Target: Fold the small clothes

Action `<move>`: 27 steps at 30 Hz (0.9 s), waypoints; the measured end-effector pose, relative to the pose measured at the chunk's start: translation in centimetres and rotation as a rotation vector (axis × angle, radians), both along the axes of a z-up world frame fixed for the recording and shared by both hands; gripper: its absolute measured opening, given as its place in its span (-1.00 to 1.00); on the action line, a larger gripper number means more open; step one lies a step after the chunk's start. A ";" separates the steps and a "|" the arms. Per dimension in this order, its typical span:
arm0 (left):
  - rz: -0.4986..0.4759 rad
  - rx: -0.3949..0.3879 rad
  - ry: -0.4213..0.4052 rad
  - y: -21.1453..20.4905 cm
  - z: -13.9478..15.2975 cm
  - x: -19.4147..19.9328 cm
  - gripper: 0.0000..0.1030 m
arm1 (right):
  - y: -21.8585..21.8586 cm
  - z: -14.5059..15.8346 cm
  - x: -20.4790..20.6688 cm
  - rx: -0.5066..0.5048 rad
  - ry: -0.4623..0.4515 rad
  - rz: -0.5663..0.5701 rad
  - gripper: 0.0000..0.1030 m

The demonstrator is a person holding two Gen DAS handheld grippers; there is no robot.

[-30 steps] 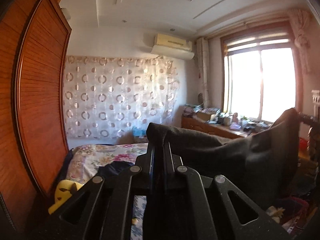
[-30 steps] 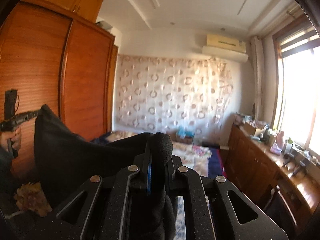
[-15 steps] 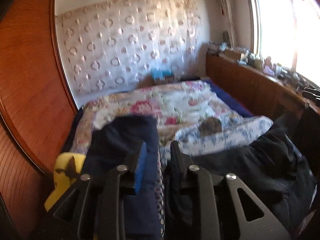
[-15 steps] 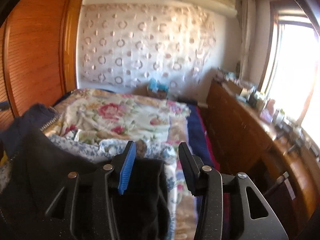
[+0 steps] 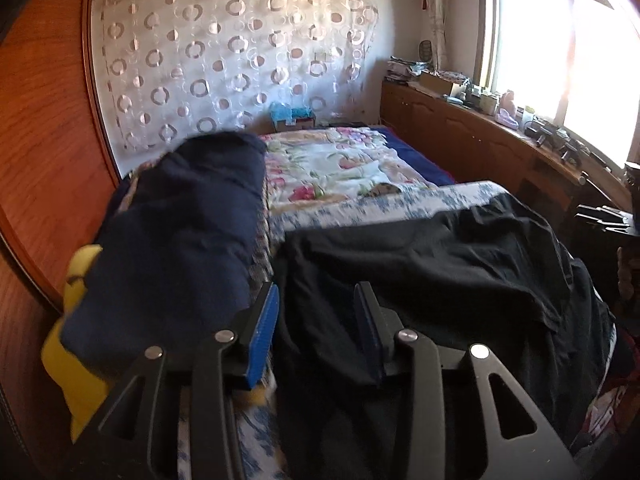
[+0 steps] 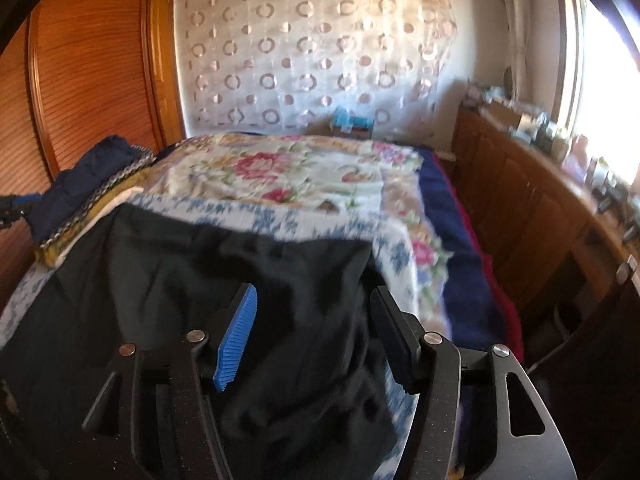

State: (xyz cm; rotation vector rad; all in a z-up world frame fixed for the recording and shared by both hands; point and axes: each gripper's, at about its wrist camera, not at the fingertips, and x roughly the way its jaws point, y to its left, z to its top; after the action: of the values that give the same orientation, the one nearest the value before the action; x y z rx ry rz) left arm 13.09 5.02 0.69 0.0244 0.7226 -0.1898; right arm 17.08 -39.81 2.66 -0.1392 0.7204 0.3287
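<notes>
**Black garment spread on the bed**

Black cloth garment lies flat on the bed; soft, light, likely to slump; best pinched at an edge or corner; left claw and right claw opening, released above it.

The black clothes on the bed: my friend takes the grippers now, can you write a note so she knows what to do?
Left gripper: jaws opening, black garment beneath them, not pinched.
Right gripper: jaws opening over the same cloth, not pinched.
Garment lies spread but wrinkled on the blue-flowered sheet.
Folded navy piece sits on a pile beside it.
Done: laid out. Left: smooth, fold, probably stack.
</notes>
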 end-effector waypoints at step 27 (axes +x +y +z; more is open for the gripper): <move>-0.002 0.023 0.153 -1.5 -9.5 -2.2 -0.21 | -1.5 -8.1 -1.9 0.061 0.182 -0.038 0.18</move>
State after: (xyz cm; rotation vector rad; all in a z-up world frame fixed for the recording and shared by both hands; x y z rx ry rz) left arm 10.85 3.53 -8.79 0.0332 0.8778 -0.1867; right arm 15.13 -41.29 -5.42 -0.0375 0.8907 0.3291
